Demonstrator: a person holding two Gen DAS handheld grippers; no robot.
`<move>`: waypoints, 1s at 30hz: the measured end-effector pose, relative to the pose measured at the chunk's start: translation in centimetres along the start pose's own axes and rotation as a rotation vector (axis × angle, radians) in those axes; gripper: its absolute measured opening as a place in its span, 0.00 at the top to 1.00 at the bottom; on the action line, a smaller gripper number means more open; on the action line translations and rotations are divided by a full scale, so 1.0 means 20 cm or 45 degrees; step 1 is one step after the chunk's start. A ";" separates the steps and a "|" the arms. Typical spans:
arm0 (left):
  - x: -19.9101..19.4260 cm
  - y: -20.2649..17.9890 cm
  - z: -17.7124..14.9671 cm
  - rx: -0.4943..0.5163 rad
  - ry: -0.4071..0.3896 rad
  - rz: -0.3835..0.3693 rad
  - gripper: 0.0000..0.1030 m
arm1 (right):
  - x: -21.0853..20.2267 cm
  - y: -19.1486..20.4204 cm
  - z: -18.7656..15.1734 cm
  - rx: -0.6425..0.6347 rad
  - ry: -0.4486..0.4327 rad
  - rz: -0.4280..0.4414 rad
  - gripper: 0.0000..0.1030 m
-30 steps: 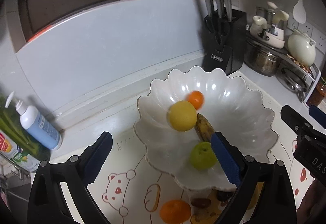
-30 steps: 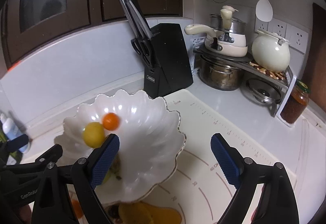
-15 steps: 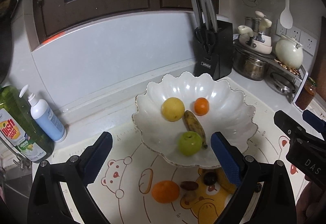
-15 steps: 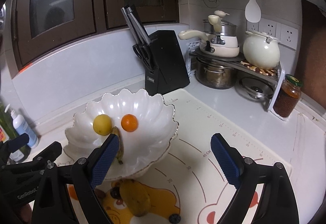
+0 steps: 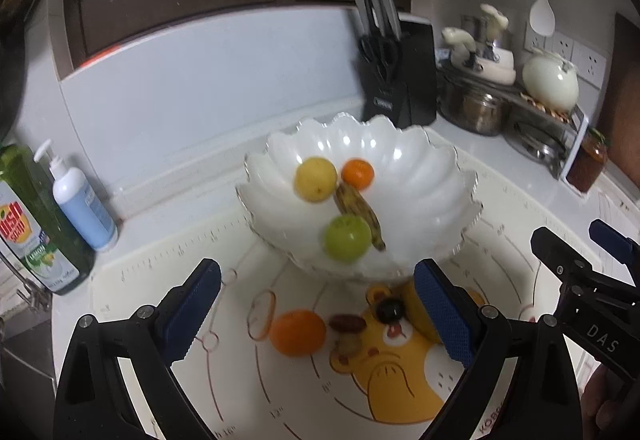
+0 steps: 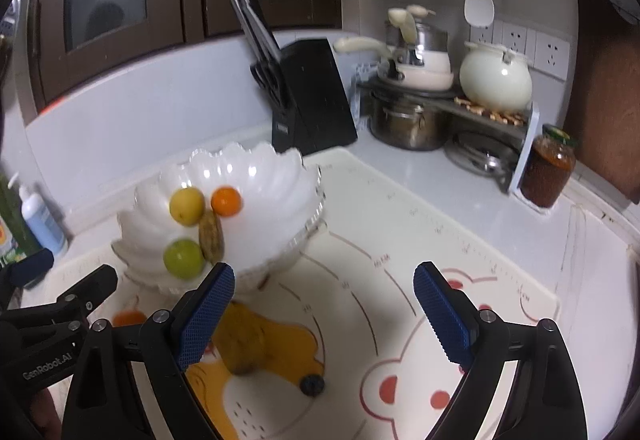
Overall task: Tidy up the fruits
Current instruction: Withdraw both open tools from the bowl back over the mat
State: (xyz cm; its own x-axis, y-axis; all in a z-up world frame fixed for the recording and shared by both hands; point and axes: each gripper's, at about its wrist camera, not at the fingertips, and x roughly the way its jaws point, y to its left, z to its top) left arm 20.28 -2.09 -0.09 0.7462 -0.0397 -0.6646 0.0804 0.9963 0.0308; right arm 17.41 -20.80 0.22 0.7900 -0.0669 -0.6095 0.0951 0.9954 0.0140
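A white scalloped bowl (image 5: 420, 176) (image 6: 272, 176) stands at the back of the bear-print mat. It holds a lemon (image 5: 316, 179), a small orange (image 5: 358, 173), a spotted banana (image 5: 360, 210) and a green apple (image 5: 347, 238). In front of it on the mat lie an orange (image 5: 298, 332), a date (image 5: 348, 323), a dark grape (image 5: 390, 308) and a brownish-yellow fruit (image 6: 244, 344). Another dark berry (image 6: 313, 385) lies nearer the right gripper. My left gripper (image 5: 316, 304) hangs open above the loose fruit, holding nothing. My right gripper (image 6: 324, 304) is open over the mat, right of the bowl.
A black knife block (image 6: 312, 100) stands behind the bowl. At the back right are a pot rack (image 6: 420, 112), a white kettle (image 6: 496, 80) and a jar (image 6: 548, 172). A pump bottle (image 5: 80, 200) and green dish soap (image 5: 36, 232) stand at the left.
Both grippers have drawn back from the bowl, which now looks smaller and farther. More of the mat and the loose fruit in front of the bowl has come into view. Both stay open.
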 end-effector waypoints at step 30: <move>0.09 -0.01 -0.33 -0.007 0.134 0.043 0.04 | 0.20 0.02 -0.40 -0.107 0.270 0.077 0.62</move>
State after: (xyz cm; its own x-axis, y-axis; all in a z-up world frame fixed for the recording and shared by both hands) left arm 17.26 -1.84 -6.32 0.6748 0.0016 -0.7380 0.0527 0.9973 0.0504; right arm 15.73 -20.11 -8.53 0.6472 0.0003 -0.7623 -0.0062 1.0000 -0.0049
